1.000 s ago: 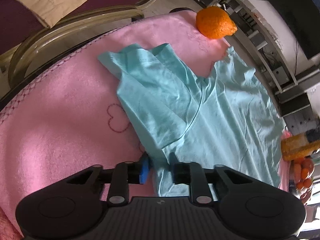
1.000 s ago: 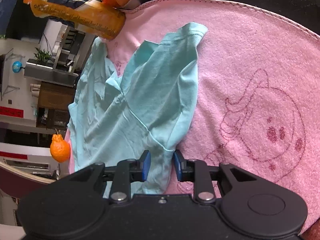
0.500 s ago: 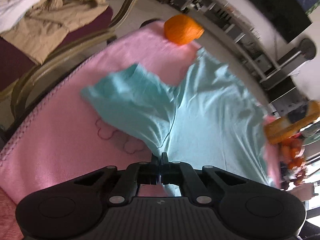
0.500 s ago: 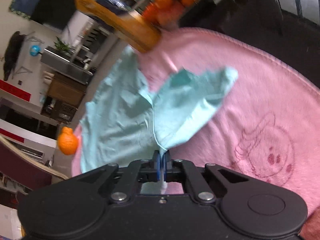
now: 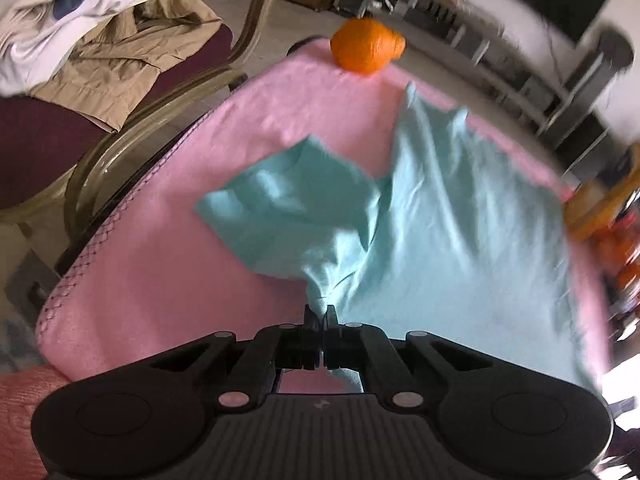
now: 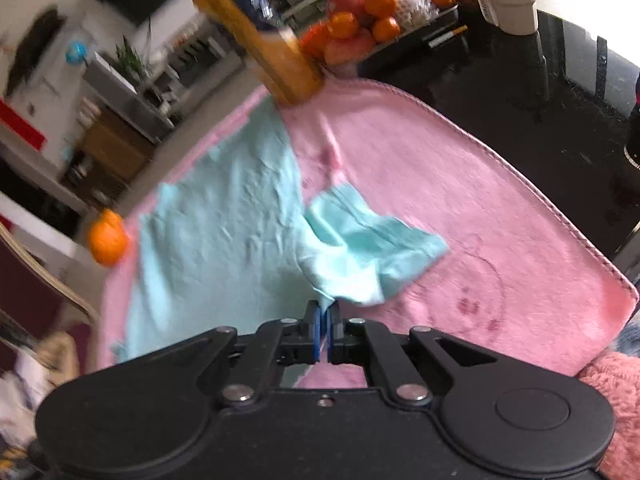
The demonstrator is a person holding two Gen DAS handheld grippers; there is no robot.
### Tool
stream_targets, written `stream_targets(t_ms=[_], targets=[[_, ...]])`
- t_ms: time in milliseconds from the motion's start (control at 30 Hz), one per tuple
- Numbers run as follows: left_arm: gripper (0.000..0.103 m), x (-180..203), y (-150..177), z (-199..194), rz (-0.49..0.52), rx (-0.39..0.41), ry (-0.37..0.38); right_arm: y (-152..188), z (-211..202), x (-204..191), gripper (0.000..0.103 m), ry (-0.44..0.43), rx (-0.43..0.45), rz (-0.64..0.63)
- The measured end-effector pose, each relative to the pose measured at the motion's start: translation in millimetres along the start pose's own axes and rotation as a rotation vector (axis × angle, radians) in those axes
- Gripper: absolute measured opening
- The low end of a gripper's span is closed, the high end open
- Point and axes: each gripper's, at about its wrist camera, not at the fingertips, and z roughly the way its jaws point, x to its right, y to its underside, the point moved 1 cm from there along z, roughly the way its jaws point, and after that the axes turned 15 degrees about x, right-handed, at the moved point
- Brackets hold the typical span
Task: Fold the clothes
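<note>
Shirt [image 5: 460, 220], pale teal, lies spread over a pink towel [image 5: 160, 280] and is lifted at its near edge by both tongs. The left gripper [image 5: 320, 316] has its jaws pressed together on a bunched corner of the fabric, which rises from the tips toward 12 o'clock and fans out; one sleeve [image 5: 288, 196] hangs off toward 10 o'clock over the towel. In the right wrist view the right gripper [image 6: 323, 312] is likewise clamped tight on a pinch of the shirt [image 6: 224, 216], its blue pads nearly touching, with the other sleeve [image 6: 372, 248] crumpled toward 1 o'clock and the body stretching off toward 10 o'clock.

An orange [image 5: 366, 50] sits at the towel's far edge, at 12 o'clock in the left view, just beyond the shirt's collar end. A juice bottle [image 6: 260, 36] stands at the towel's far edge at 11 o'clock in the right view, touching the rim, with a tray of fruit [image 6: 376, 12] just behind it. A chair [image 5: 132, 120] draped with beige clothes [image 5: 108, 52] stands beside the table at 10 o'clock in the left view. Both views are motion-blurred.
</note>
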Motion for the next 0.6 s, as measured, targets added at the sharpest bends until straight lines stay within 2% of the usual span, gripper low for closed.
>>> stream_targets(t_ms=[233,333,400,433,467,533,600], targets=[[0.005,10,19,16,0.150,-0.018,-0.086,26,25,2,0.003,0.058,-0.059,-0.124],[0.017,8,22,18,0.169,-0.031,-0.110,28,28,2,0.005,0.056,-0.078,-0.145],[0.020,7,22,7,0.168,-0.038,-0.111,28,26,5,0.010,0.045,-0.102,-0.129],[0.025,6,22,0,0.165,-0.041,-0.106,28,23,7,0.015,0.033,-0.113,-0.113],[0.031,6,24,-8,0.156,-0.042,-0.082,28,16,10,0.018,0.013,-0.119,-0.091],[0.031,8,35,-25,0.136,-0.043,0.025,31,4,12,0.021,-0.044,-0.127,-0.070],[0.031,16,46,-32,0.155,-0.078,0.126,36,-6,10,0.022,-0.111,-0.143,-0.064]])
